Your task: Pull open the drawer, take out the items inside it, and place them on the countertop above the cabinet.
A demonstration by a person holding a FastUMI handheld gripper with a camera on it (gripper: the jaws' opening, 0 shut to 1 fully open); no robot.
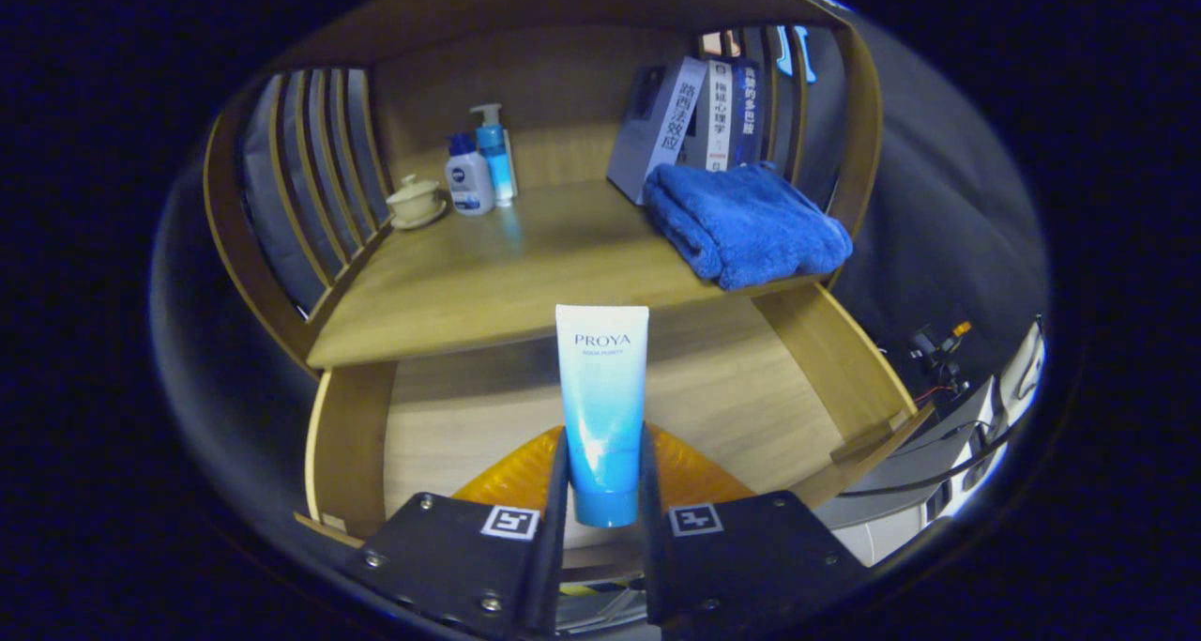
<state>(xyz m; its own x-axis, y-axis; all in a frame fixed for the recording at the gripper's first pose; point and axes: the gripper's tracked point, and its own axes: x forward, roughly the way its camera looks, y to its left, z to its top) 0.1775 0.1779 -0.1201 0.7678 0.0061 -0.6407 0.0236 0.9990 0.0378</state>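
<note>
Tube of cleanser (601, 406) clamped upright in hand-held gripper (603, 491), over open drawer (741, 388), below bench's (488, 275) front edge.

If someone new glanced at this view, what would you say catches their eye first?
The blue-and-white tube stands out, clamped upright between the tongs over the open drawer. Next comes the folded blue towel on the countertop beyond, by the leaning books. Two bottles and a small lidded cup sit at the far back corner.
</note>
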